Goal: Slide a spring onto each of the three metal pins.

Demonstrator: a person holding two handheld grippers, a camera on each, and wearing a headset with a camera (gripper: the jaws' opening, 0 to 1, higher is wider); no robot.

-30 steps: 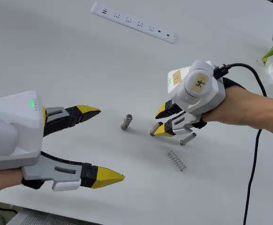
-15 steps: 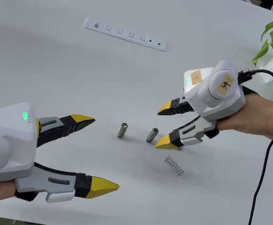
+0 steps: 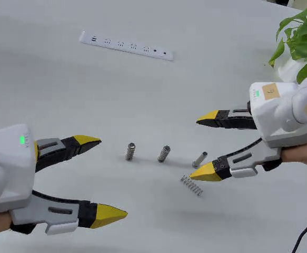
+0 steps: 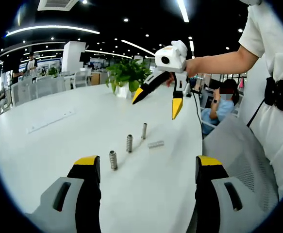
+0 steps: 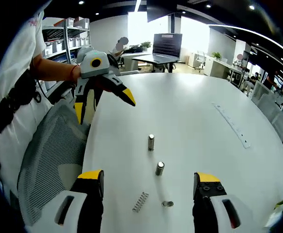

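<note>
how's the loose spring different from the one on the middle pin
The loose spring lies flat on the table, on no pin; the mounted spring stands upright around the middle pin. The loose spring's coils look more open and stretched out; the mounted spring looks tighter and shorter. Both are grey metal coils.

The left gripper (image 3: 111, 177) is cut off by the head view's left edge, the right gripper (image 3: 194, 149) by its right edge. The plant (image 3: 300, 37) is cropped at the top corner.
</note>
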